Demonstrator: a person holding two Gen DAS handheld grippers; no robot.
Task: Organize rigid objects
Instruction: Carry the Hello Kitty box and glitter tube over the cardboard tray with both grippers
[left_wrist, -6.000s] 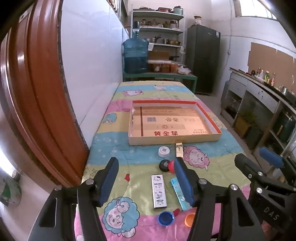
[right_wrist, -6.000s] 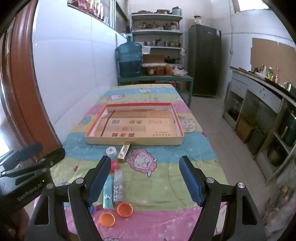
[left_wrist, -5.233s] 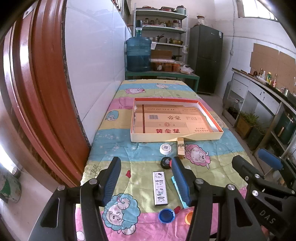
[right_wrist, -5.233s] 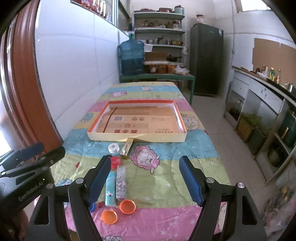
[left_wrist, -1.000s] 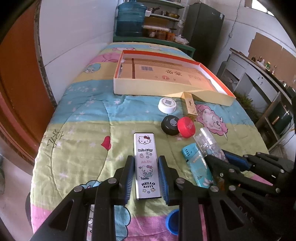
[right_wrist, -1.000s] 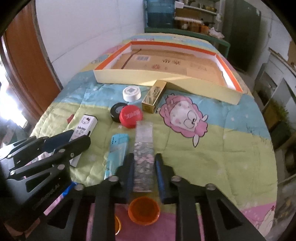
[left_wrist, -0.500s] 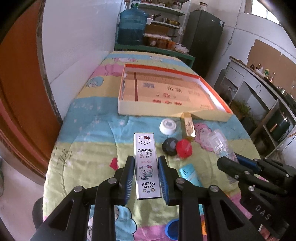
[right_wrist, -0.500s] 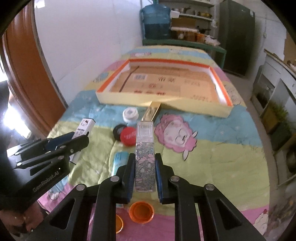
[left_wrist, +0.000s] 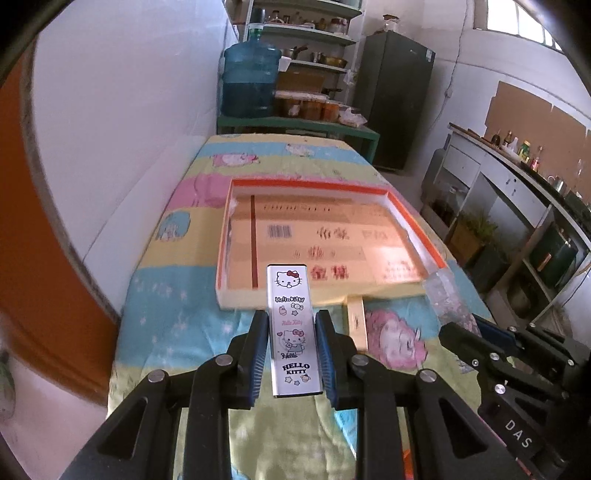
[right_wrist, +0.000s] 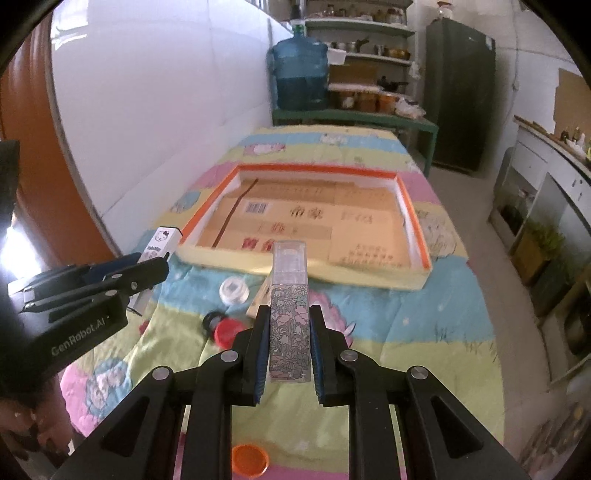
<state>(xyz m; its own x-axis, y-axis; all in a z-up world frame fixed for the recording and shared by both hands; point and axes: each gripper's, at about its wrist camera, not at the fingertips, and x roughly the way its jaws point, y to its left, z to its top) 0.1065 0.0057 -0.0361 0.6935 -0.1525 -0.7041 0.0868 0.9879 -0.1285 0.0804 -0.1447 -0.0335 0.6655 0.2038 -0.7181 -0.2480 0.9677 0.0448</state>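
My left gripper (left_wrist: 291, 332) is shut on a white Hello Kitty box (left_wrist: 291, 325) and holds it above the blanket, its far end over the near wall of the orange-rimmed tray (left_wrist: 417, 225). My right gripper (right_wrist: 289, 326) is shut on a clear floral-patterned box (right_wrist: 289, 306), also lifted, just short of the tray (right_wrist: 413, 229). The Hello Kitty box also shows in the right wrist view (right_wrist: 160, 242), and the floral box in the left wrist view (left_wrist: 443, 295).
On the blanket lie a gold bar-shaped box (left_wrist: 357, 319), a white round cap (right_wrist: 233, 290), a black cap (right_wrist: 211, 319), a red cap (right_wrist: 227, 332) and an orange cap (right_wrist: 250, 459). A white wall runs along the left. Shelves and a water jug (left_wrist: 251, 79) stand beyond the table.
Both grippers closed on their boxes, lifted them off the blanket and carried them forward toward the tray. The tray now looks nearer in both views.
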